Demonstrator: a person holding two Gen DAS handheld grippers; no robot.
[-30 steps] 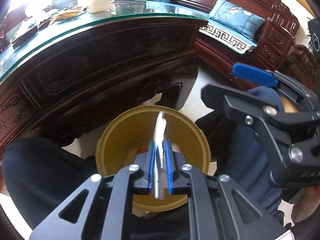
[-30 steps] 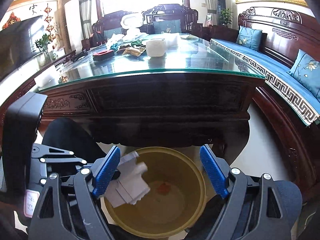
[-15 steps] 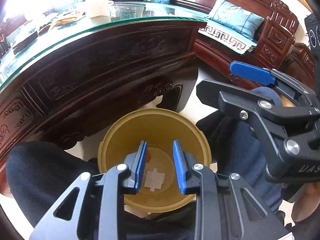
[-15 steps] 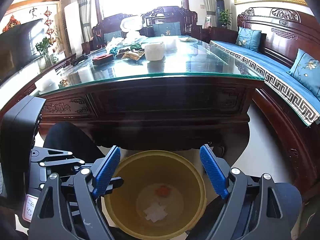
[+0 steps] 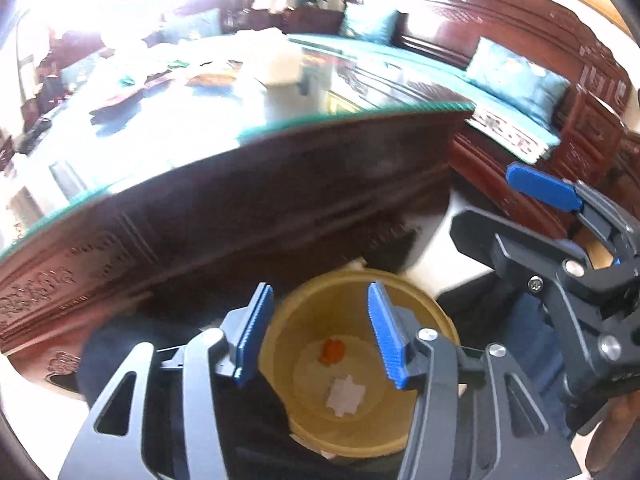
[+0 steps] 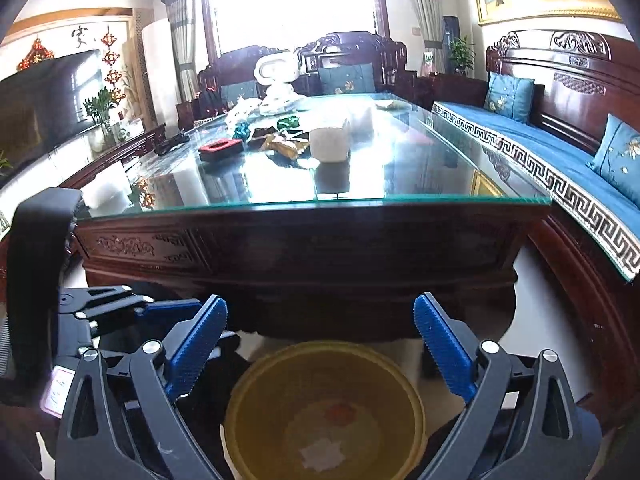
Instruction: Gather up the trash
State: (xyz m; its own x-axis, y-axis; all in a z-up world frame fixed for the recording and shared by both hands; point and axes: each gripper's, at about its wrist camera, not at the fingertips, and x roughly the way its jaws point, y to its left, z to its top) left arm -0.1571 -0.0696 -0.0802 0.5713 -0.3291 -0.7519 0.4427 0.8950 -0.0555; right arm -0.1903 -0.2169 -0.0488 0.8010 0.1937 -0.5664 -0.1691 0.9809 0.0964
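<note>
A yellow waste bin (image 5: 436, 320) stands on the floor in front of the table, also in the right wrist view (image 6: 240, 396). A white paper scrap (image 5: 346, 394) and an orange scrap (image 5: 333, 351) lie on its bottom; both show in the right wrist view, the white scrap (image 6: 322, 454) and the orange scrap (image 6: 340, 412). My left gripper (image 5: 318, 338) is open and empty above the bin. My right gripper (image 6: 320, 350) is open and empty above the bin's far rim; it also shows in the left wrist view (image 5: 556, 236).
A dark carved wooden table with a glass top (image 6: 400, 176) rises just behind the bin. On it are wrappers (image 6: 284, 144), a white cup (image 6: 330, 144) and a red box (image 6: 220, 148). A wooden sofa with blue cushions (image 6: 540, 140) runs along the right.
My left gripper opened and dropped the white paper scrap into the bin. Both grippers have since lifted and tilted up, so more of the tabletop shows.
</note>
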